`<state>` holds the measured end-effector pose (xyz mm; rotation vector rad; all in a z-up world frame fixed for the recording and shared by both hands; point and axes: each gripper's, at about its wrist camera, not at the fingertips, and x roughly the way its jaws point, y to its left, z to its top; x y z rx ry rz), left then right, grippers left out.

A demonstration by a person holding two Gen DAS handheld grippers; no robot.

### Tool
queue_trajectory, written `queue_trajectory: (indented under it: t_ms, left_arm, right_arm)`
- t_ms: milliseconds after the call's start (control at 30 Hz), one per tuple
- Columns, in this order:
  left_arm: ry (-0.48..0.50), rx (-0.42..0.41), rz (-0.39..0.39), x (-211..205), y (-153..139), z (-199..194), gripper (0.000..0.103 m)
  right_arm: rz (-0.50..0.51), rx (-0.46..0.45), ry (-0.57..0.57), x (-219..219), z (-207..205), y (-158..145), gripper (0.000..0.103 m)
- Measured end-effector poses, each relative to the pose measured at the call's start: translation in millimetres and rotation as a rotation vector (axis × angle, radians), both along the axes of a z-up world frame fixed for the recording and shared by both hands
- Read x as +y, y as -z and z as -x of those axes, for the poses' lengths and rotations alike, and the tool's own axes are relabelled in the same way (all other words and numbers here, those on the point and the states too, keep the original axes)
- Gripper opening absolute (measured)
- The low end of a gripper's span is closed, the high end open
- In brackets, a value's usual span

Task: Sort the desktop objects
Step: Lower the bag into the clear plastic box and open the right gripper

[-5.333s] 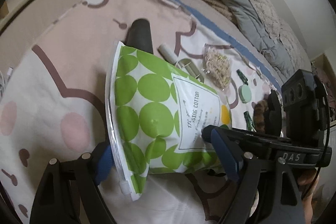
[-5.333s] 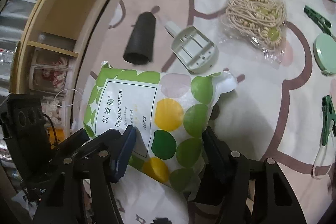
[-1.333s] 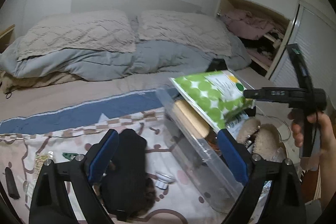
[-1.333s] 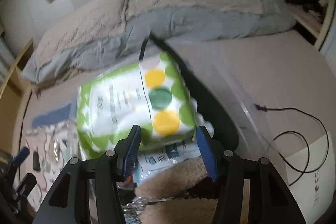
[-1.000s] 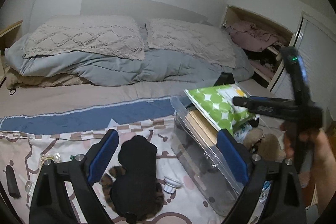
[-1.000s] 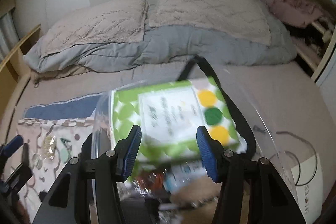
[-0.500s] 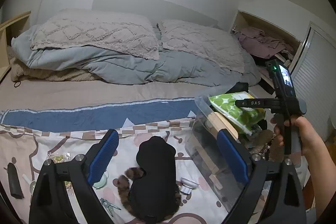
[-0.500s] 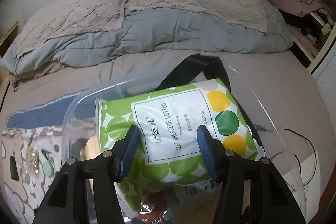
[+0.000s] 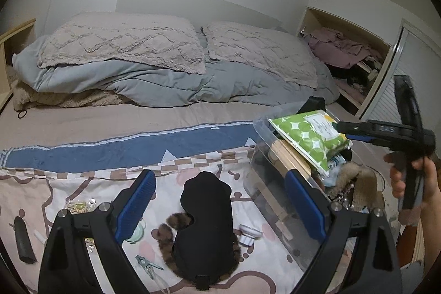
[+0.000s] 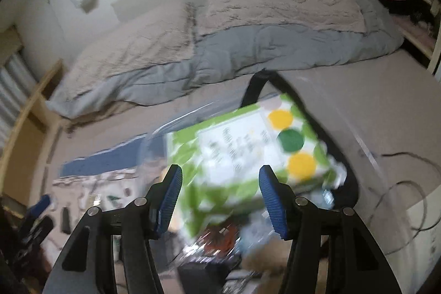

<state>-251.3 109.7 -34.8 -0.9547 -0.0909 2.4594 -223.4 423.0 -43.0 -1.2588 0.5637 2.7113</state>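
Note:
A green-dotted cotton pad pack (image 9: 303, 137) lies tilted on top of the things inside a clear plastic bin (image 9: 264, 183) at the right of the bed. My right gripper (image 9: 343, 130), held by a hand (image 9: 413, 183), hovers at the pack's right end. In the blurred right wrist view the pack (image 10: 248, 150) sits between and beyond the right gripper (image 10: 220, 175), whose pads do not press it. My left gripper (image 9: 219, 178) stands open and empty above a black sleep mask with brown fur trim (image 9: 205, 216) on the patterned cloth.
On the cloth lie a black roll (image 9: 23, 239), a bead bag (image 9: 78, 205), a green clip (image 9: 146, 265) and a small white piece (image 9: 248, 234). Wooden blocks (image 9: 286, 156) and a furry item (image 9: 355, 183) fill the bin. Pillows and a quilt lie behind; a cable (image 10: 408, 183) lies at right.
The right gripper has drawn back to the right from the pack and rolled; the pack stays in the bin. The left gripper has hardly moved.

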Motion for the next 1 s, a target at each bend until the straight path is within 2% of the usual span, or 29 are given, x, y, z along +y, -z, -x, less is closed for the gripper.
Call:
queue_trajectory:
  t_ms: [200,400,467,567,800,1000]
  left_arm:
    - [0.016,0.03,0.025,-1.0,-9.1,-18.8,0.095]
    - [0.022,0.05,0.043,-4.4,-20.4,-38.4,0.095]
    - [0.024,0.064,0.052,-5.8,-25.1,-46.1,0.095]
    - [0.018,0.083,0.061,-9.2,-31.0,-54.7,0.095]
    - [0.017,0.156,0.072,-22.0,-48.8,-82.6,0.095]
    - [-0.009,0.186,0.055,-42.1,-57.9,-98.5,0.095]
  right_arm:
    - [0.008,0.11,0.021,-7.1,-42.9,-12.0,0.06]
    - [-0.019,0.172,0.085,-10.4,-71.1,-20.3,0.084]
    - [-0.047,0.189,0.1,-12.1,-80.2,-23.6,0.097]
    - [-0.095,0.222,0.117,-17.8,-93.8,-29.5,0.102]
    - [-0.123,0.313,0.096,-45.2,-125.6,-42.9,0.103]
    - [-0.155,0.39,0.037,-87.6,-144.4,-53.7,0.103]
